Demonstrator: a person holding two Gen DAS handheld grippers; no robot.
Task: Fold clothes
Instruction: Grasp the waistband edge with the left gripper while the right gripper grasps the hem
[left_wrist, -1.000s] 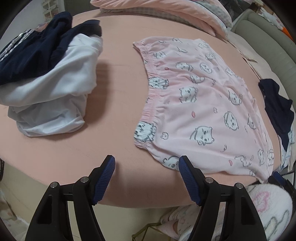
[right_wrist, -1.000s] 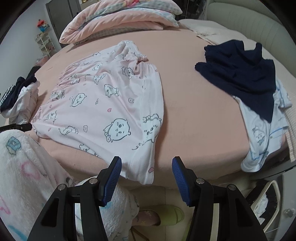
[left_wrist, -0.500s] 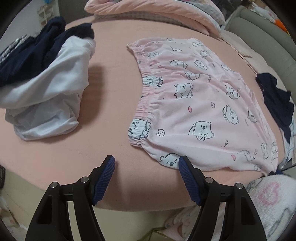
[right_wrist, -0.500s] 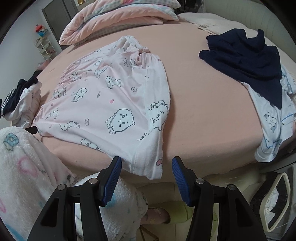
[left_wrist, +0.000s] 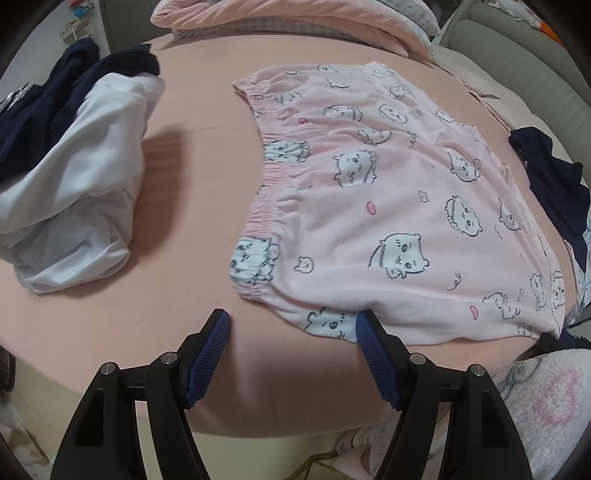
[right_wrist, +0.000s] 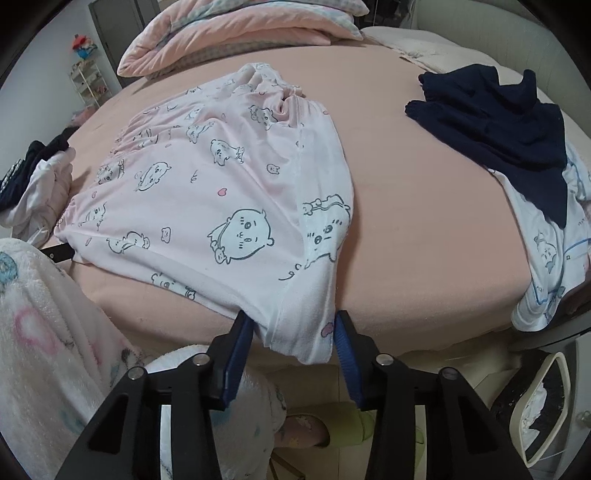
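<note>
Pink pyjama shorts (left_wrist: 369, 206) printed with white cartoon animals lie flat on the pink bed sheet (left_wrist: 192, 155), elastic waistband to the left in the left wrist view. My left gripper (left_wrist: 293, 332) stands open at the bed's near edge. Its right pad (left_wrist: 369, 343) touches the shorts' near corner. In the right wrist view the shorts (right_wrist: 229, 192) hang a leg hem over the bed's edge. That hem lies between the jaws of my right gripper (right_wrist: 291, 338), which are closing around it and still stand apart.
A heap of white and navy clothes (left_wrist: 74, 155) sits left of the shorts. A navy garment on a white printed one (right_wrist: 517, 147) lies at the right. Folded quilts (right_wrist: 240, 33) are at the back. A person's fleece sleeve (right_wrist: 48, 332) is near the left.
Both views have come closer to the bed. The right gripper's jaws have narrowed, and the hanging hem now lies between them. The left gripper's right pad has reached the shorts' corner.
</note>
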